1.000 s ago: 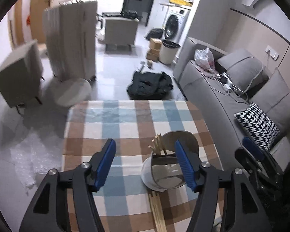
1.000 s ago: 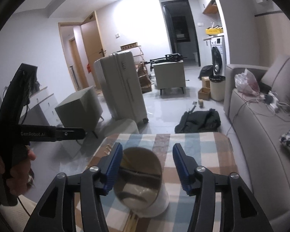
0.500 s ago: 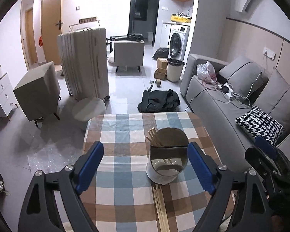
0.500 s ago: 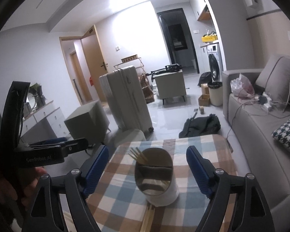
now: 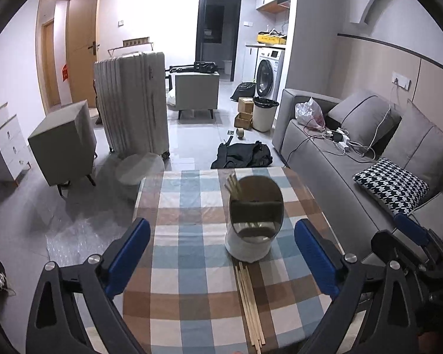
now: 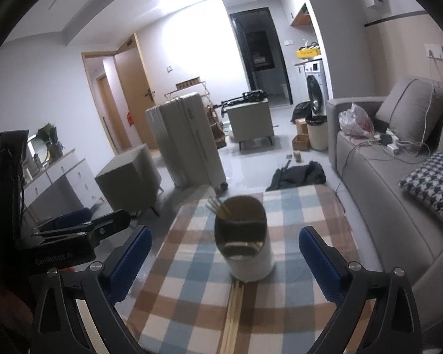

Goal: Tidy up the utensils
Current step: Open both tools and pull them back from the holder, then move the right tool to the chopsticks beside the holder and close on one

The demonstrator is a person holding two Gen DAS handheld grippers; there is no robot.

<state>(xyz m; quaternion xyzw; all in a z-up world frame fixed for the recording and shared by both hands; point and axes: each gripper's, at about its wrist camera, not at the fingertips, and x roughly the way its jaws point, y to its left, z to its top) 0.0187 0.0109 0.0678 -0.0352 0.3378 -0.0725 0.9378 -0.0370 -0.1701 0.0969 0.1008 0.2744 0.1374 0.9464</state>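
White round utensil holder, divided inside, stands mid-table on the checked cloth, chopsticks in its far compartment. More wooden chopsticks lie toward the near edge. My left gripper and right gripper are opening, nothing between them.

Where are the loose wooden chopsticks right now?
In both wrist views, the loose wooden chopsticks lie flat on the checked tablecloth, just before the white cylindrical holder.
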